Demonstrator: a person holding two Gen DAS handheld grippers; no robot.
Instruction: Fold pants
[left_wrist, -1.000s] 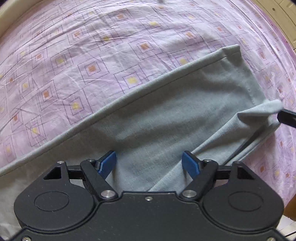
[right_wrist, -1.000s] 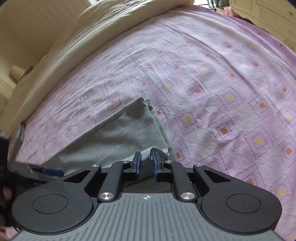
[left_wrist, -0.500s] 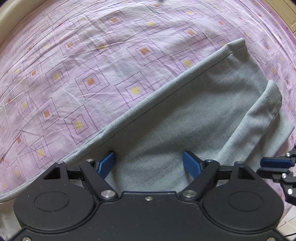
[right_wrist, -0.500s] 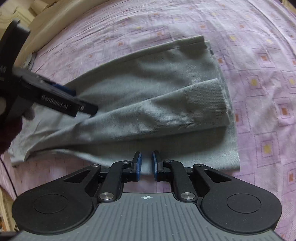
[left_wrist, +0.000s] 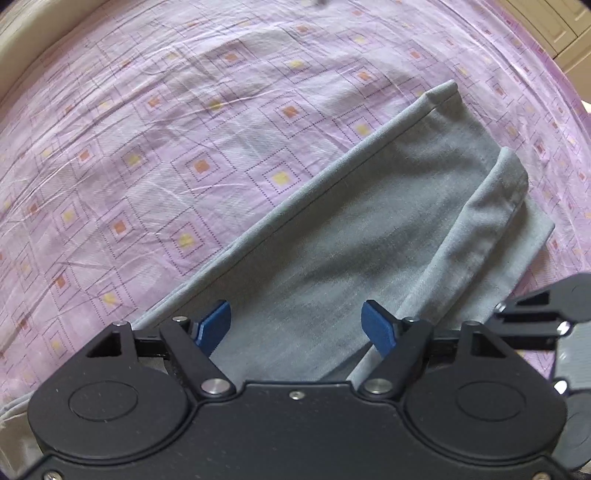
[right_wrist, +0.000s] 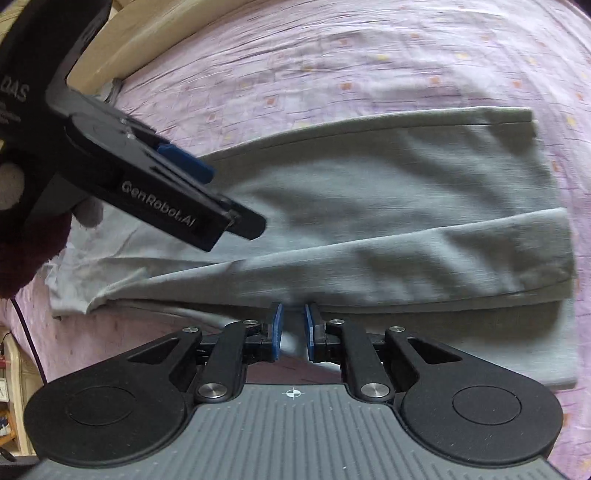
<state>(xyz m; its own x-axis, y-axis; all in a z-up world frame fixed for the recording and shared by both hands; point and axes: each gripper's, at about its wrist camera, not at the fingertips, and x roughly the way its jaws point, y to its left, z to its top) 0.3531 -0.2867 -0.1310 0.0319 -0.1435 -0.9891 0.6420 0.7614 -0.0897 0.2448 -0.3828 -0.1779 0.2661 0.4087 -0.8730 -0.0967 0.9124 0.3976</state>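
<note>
We've got the grey pants (right_wrist: 388, 206) flat on the purple bed sheet (left_wrist: 147, 147), mid-frame w/ one leg lapped over, so left gripper (left_wrist: 299, 325) hangs released above, right gripper (right_wrist: 293, 328) nearly clenched, apparently empty, at the near edge.

seen from my right wrist camera, my left gripper (right_wrist: 207, 173) carries the only readable writing: "GenRobot.AI" in pale letters along the side of its black finger bar, and higher up on the dark body at the frame's left edge the letters "DAS", cut off by the frame edge so i cannot tell if more comes before them; smaller lines sit under that, too blurred to read. on my right gripper (right_wrist: 293, 334) there is only a small crosshair mark on the grey ribbed housing, no words
</note>
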